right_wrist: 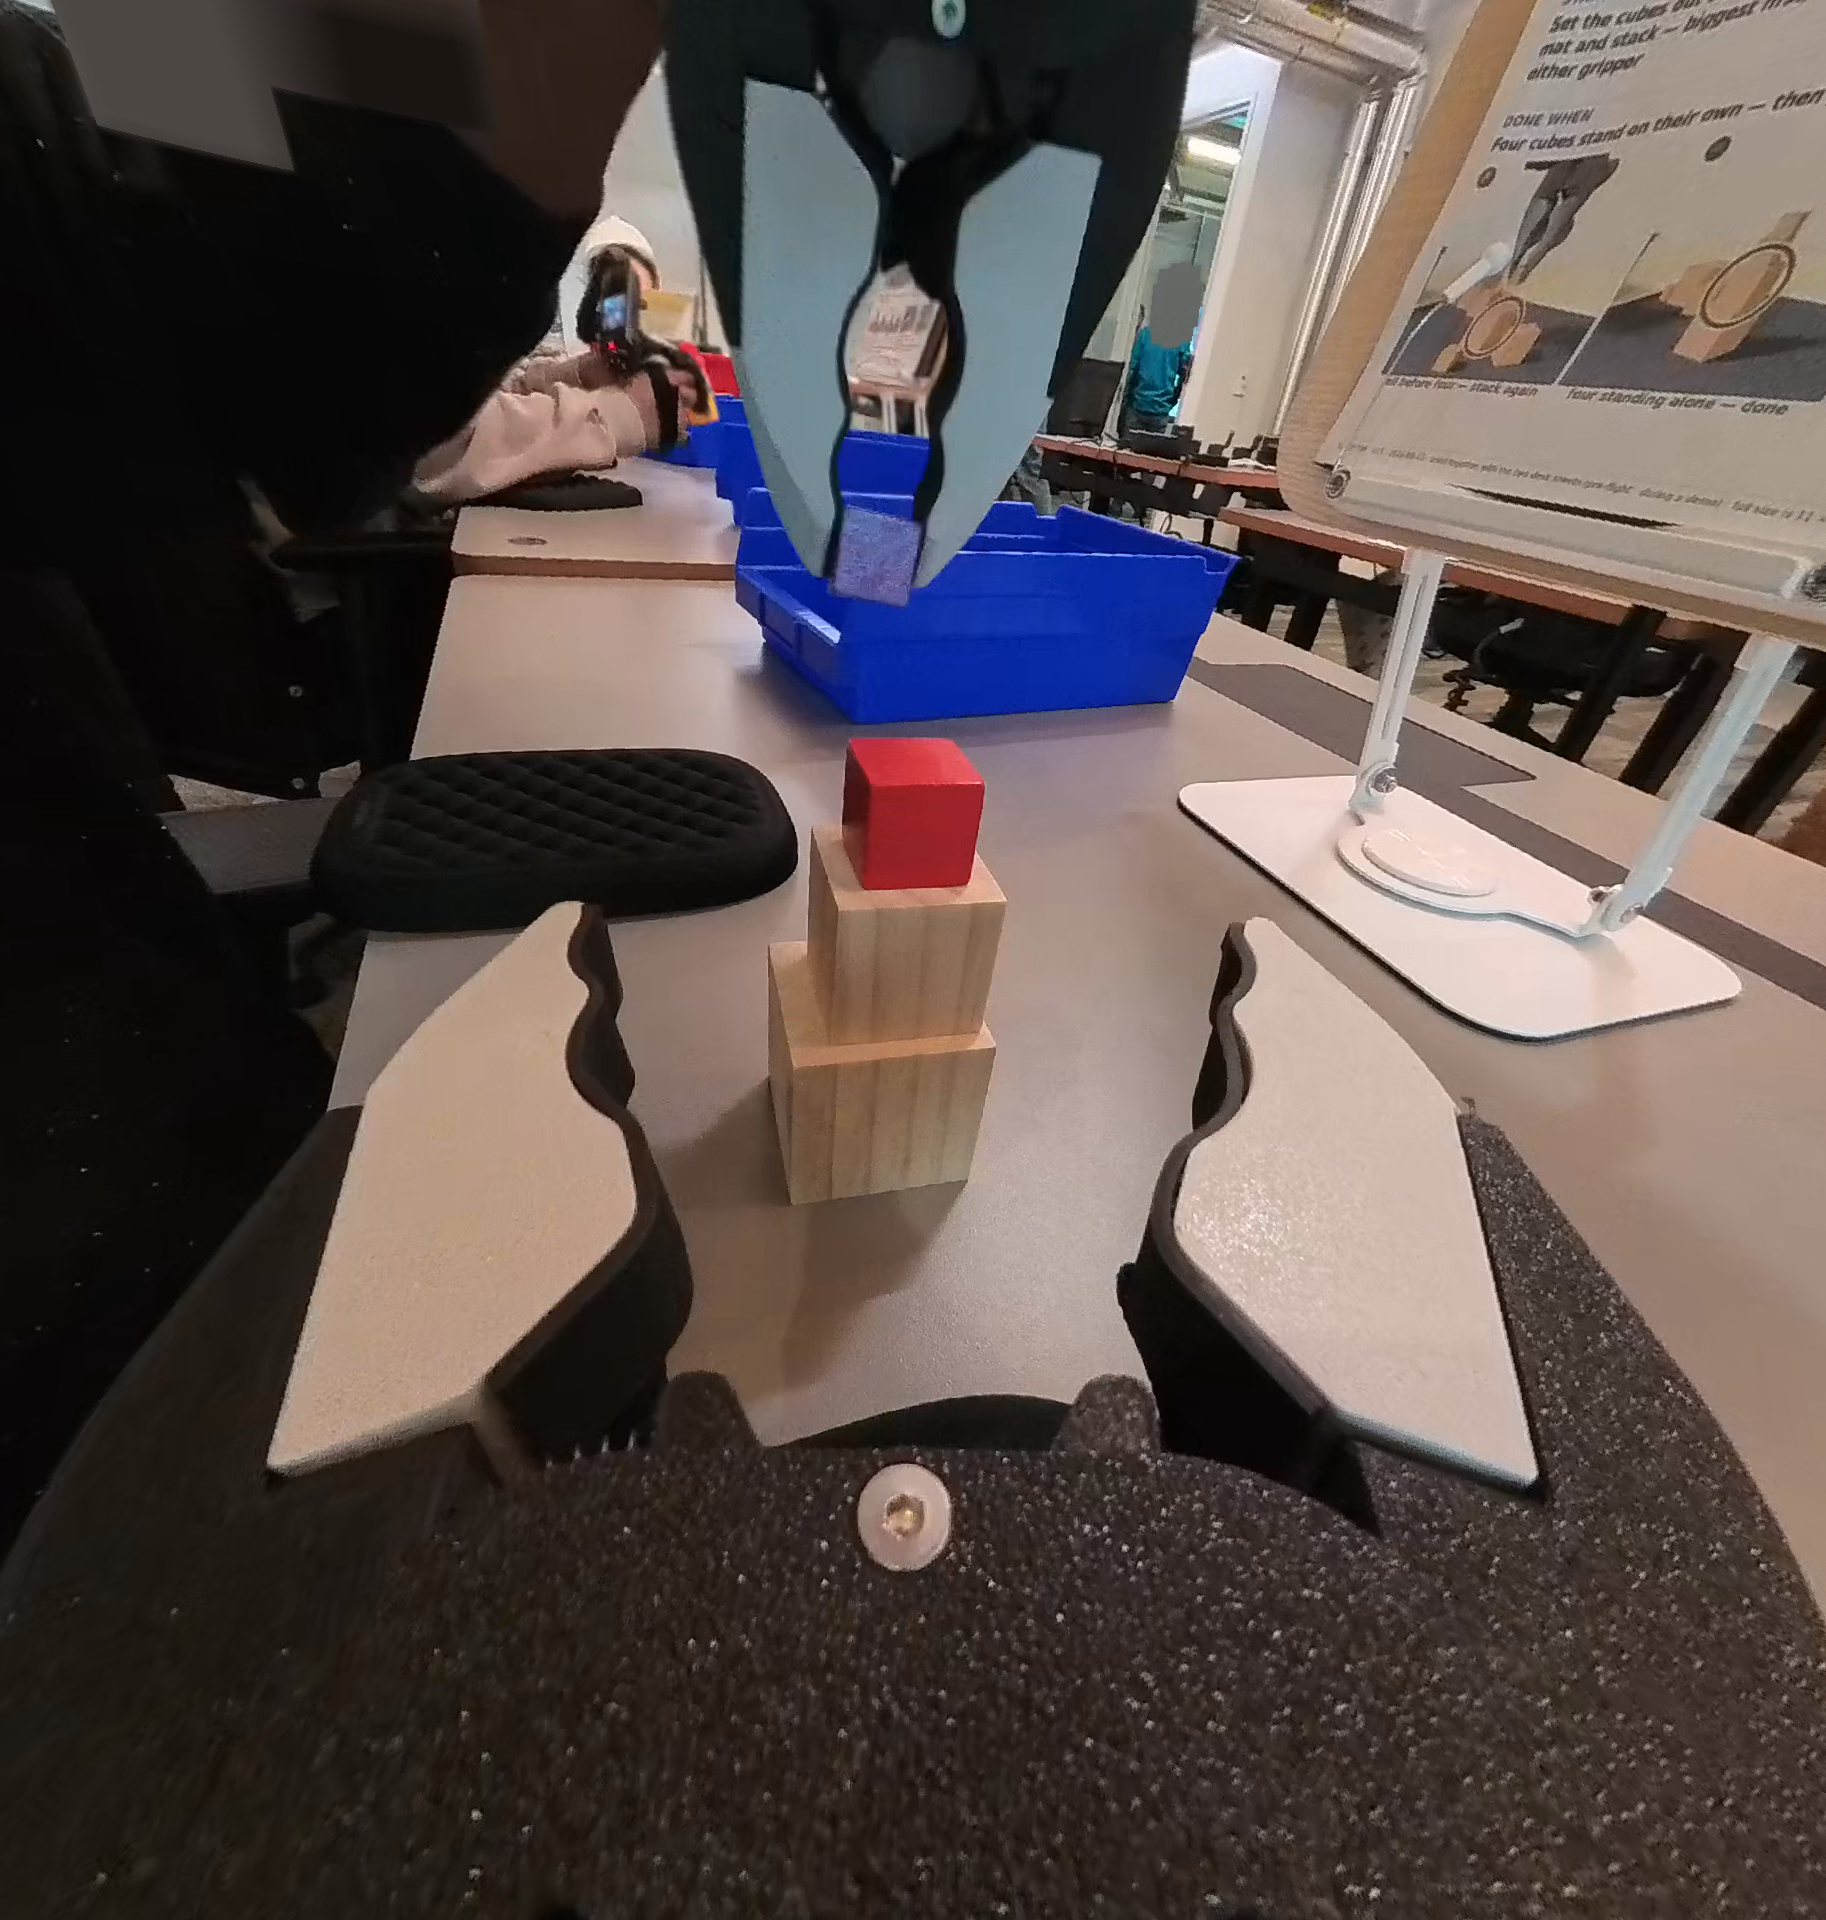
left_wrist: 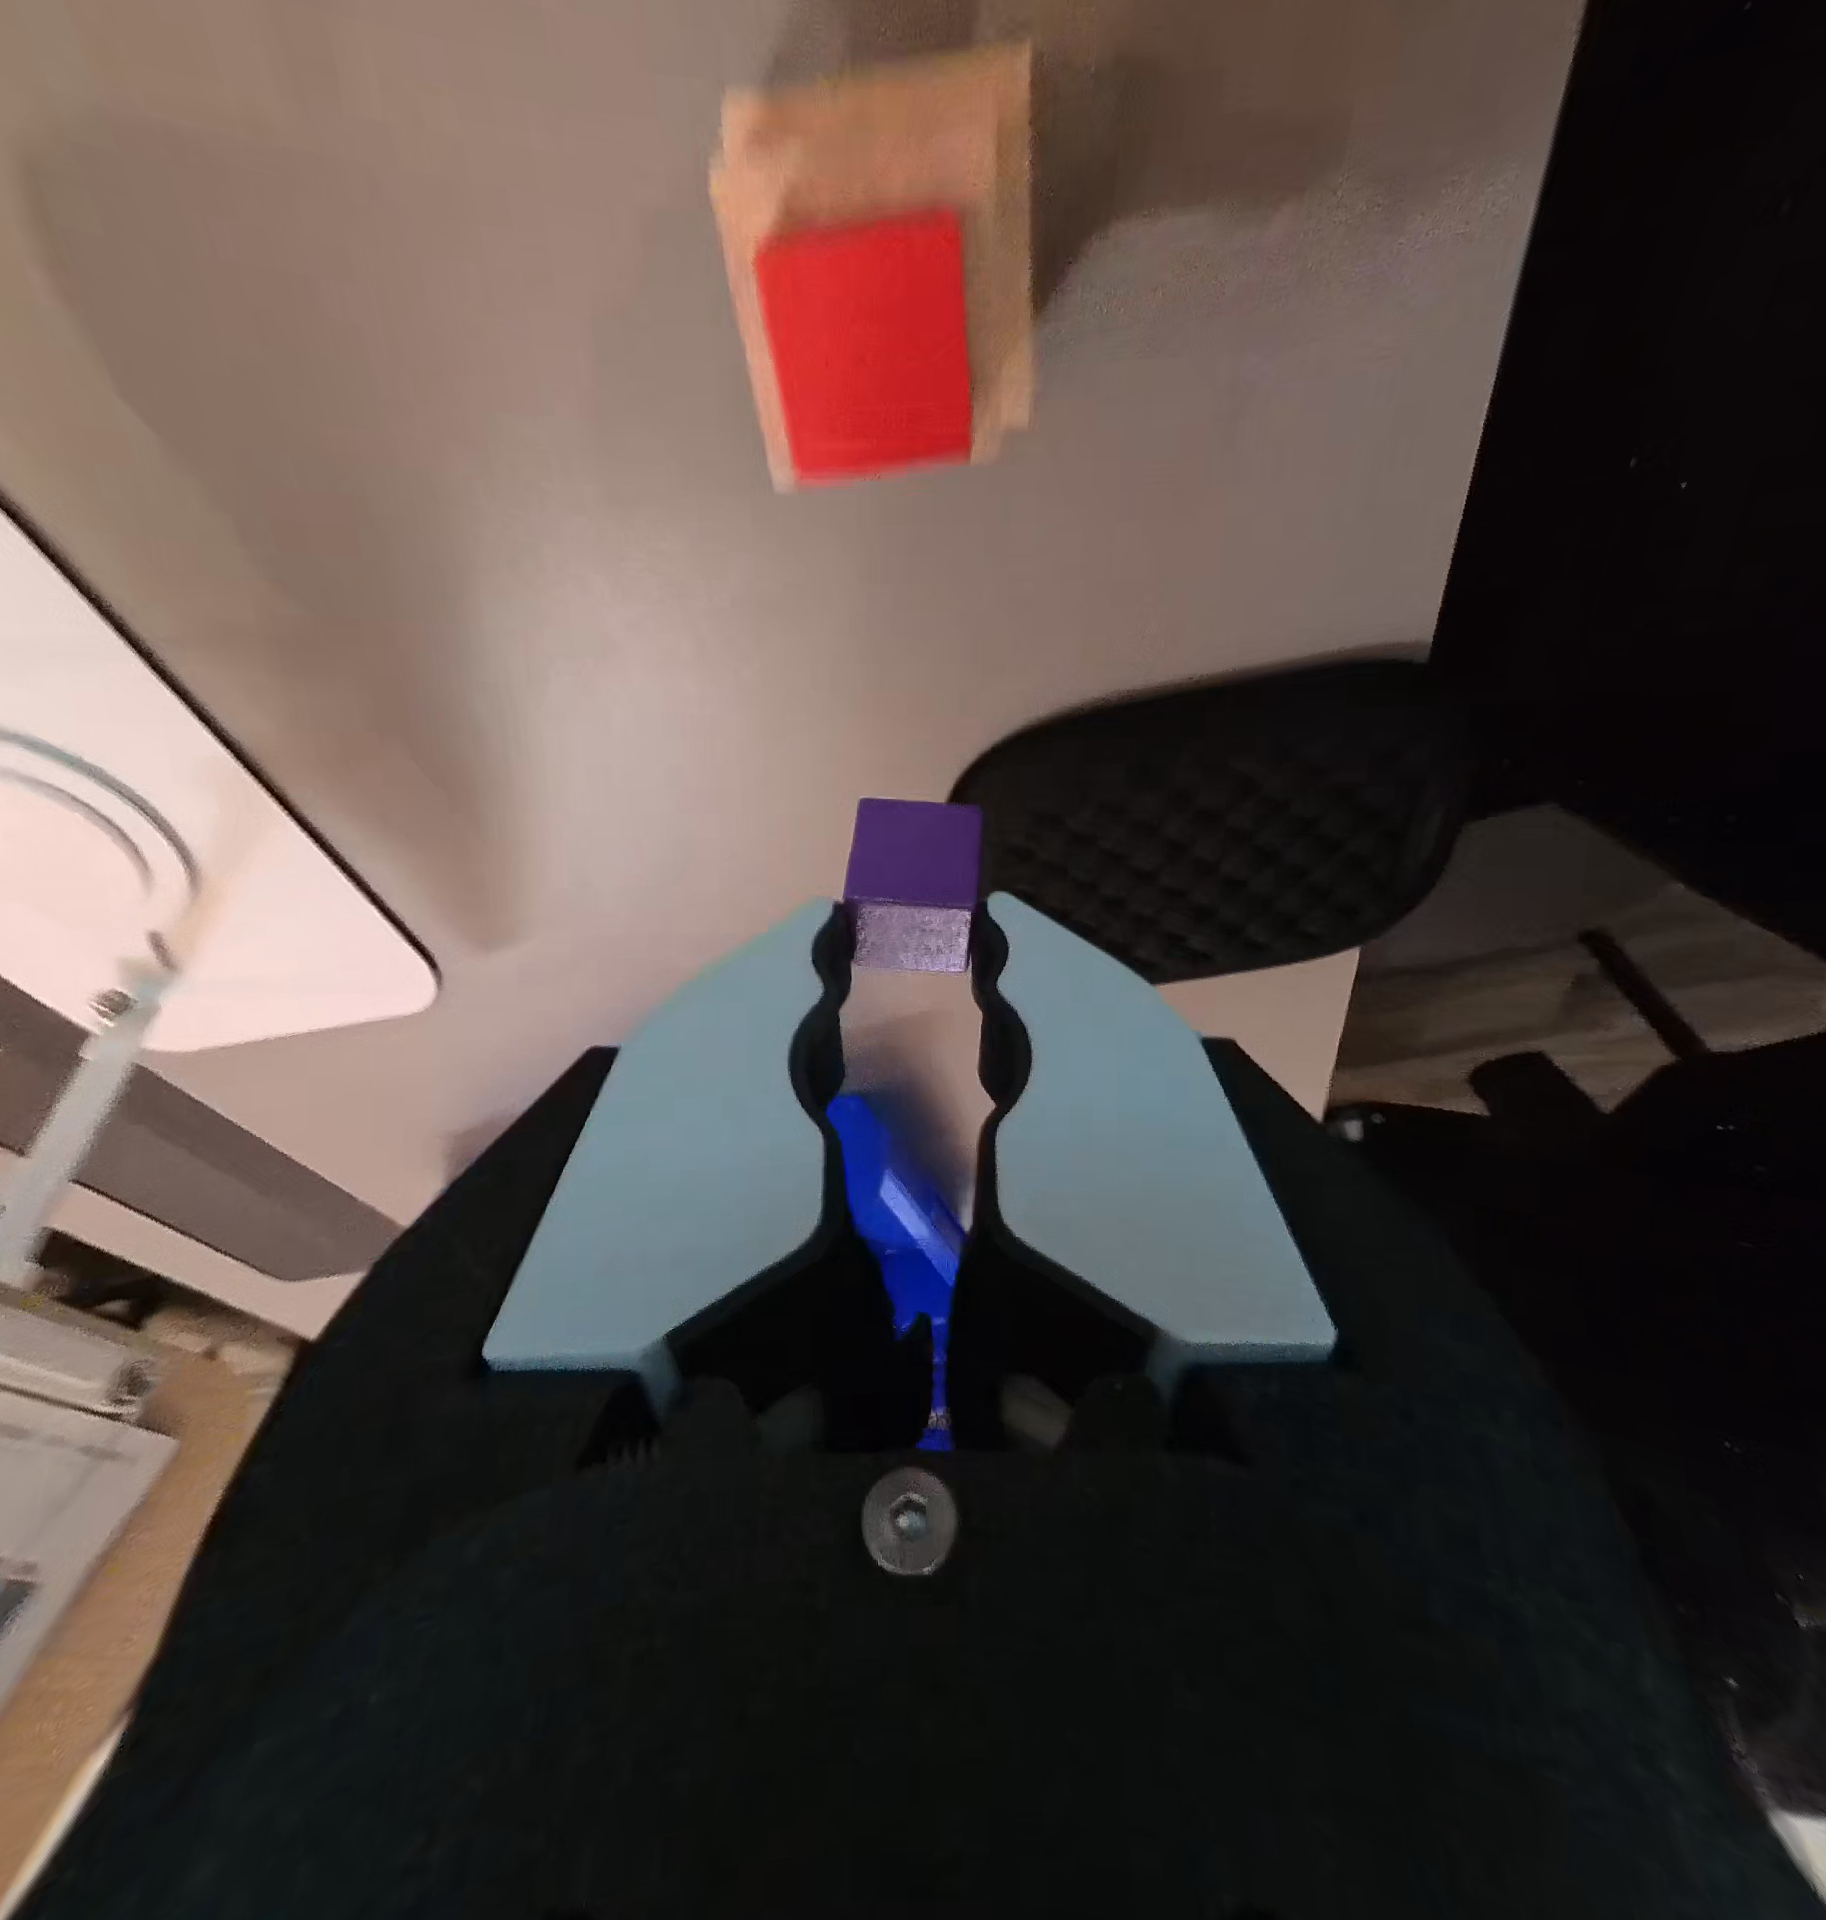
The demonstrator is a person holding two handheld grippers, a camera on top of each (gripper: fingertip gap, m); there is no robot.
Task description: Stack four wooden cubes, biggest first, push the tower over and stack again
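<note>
The right hand-held gripper point(right_wrist: 914, 1039) gapes wide by the stacked cubes point(right_wrist: 893, 1029); the left point(left_wrist: 911, 940) pinches a purple cube point(left_wrist: 914, 894).

A: State the cube count.
B: Four: one purple cube point(right_wrist: 874, 566), one red cube point(right_wrist: 914, 814), two wooden cubes point(right_wrist: 914, 961).
A: Other items?
B: Two grippers, one black pad point(right_wrist: 556, 831), one white stand point(right_wrist: 1460, 894), several blue bins point(right_wrist: 992, 644), exact number unclear.

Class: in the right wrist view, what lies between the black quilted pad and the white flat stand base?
A stack: two pale wooden cubes with a red cube on top, on the grey table.
</note>
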